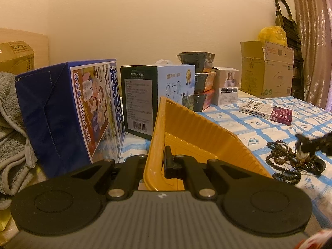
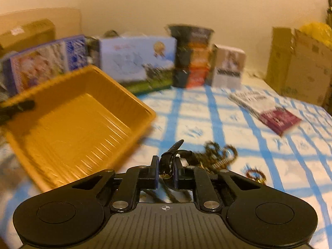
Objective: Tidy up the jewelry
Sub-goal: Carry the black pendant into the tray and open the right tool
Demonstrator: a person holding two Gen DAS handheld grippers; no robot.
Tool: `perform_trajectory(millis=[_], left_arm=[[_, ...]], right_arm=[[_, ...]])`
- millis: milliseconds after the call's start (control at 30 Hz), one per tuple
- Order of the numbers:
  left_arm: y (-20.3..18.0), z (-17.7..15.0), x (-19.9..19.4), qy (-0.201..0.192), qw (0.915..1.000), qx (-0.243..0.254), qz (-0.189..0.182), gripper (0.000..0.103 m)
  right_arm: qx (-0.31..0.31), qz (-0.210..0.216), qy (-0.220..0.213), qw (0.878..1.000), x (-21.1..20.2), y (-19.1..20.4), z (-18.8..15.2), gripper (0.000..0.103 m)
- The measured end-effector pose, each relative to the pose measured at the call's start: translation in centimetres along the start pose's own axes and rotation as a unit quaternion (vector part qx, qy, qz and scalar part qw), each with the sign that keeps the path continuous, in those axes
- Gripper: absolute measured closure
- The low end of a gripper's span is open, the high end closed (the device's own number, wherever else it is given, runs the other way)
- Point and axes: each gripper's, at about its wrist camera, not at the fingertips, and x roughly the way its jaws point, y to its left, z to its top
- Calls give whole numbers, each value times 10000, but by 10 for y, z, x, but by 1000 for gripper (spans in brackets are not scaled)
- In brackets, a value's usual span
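Two low wrist views, shared yellow tray (image 1: 199, 128).

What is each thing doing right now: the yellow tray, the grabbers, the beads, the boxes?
Yellow tray: tilted, empty, rim pinched.
Left gripper: shut on the tray's rim.
Right gripper: shut on a dark strap.
Bead strings: heaped on the cloth.
Cardboard box: flaps open.
Book: closed, lying flat.
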Motion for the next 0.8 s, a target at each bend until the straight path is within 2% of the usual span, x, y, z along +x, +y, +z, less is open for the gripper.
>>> perform_trajectory(millis=[200,367,567,733,767,800], left_arm=[[1,0,0,-6,10000,-23,-19,99],[1,1,0,8,10000,-23,-23,99],[1,1,0,21,10000,-12,-39,99],[0,1,0,24,10000,-5,-31,98],[1,1,0,16,10000,-11,-39,98],[1,1,0,22,10000,-7,-32,98]], right_arm=[[-573,905,-293,9938,-17,47,14,90],[-885,1445,-60,9855,-1,83,5,90],[-992,1589,416,9814,30,101,-8,90],[-714,1650,719,9811,40,94,-9,88],[-590,1719,747,9805,40,91,-8,84],[-459,1757,749,9805,37,88,-8,74]])
